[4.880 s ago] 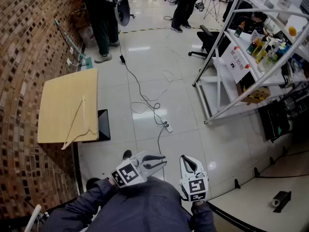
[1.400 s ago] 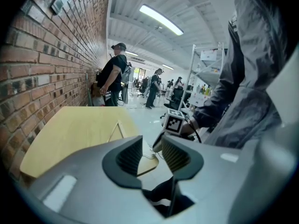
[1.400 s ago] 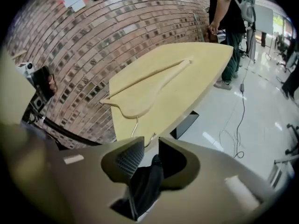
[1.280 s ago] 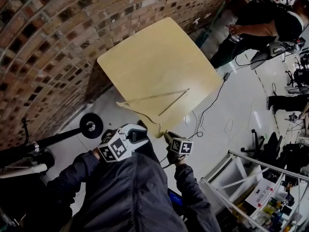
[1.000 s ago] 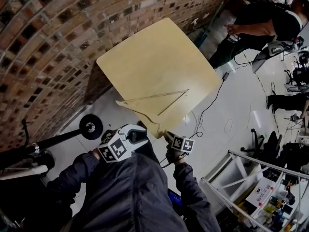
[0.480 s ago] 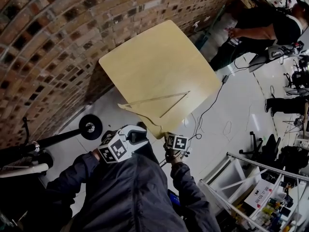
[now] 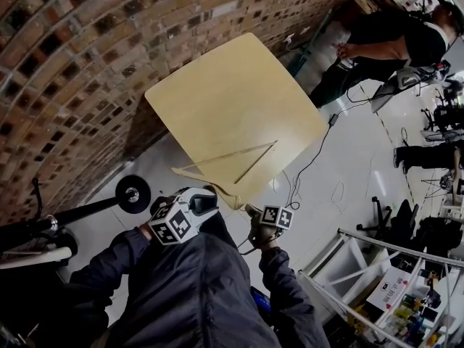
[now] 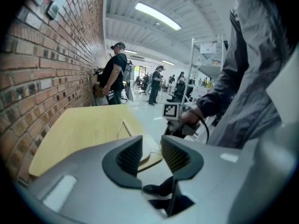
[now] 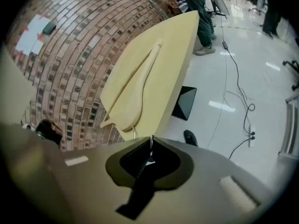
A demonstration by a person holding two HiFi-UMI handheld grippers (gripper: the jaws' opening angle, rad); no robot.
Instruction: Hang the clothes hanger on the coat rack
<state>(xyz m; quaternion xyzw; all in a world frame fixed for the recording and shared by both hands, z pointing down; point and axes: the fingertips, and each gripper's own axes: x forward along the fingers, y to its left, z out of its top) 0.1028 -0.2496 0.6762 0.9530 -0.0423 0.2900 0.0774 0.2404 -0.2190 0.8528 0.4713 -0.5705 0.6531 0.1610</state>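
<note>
A lab-like workroom: brick wall [image 7: 65, 64], metal shelving [image 8: 205, 66], strip ceiling lights [image 8: 156, 15], white tiled floor [image 7: 362, 180].

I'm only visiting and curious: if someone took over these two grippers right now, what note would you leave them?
Right gripper: its jaws have just closed and are shut on the wire hook of the hanger.
Left gripper: open and empty, close to the table's near corner.
Hanger: lies on the table with its hook end at the near corner, not yet lifted.
Rack: probably the black pole with a round base, to the left by the brick wall.
Done: the hook is gripped.
Left: lift the hanger, carry it to the rack and hang it.
</note>
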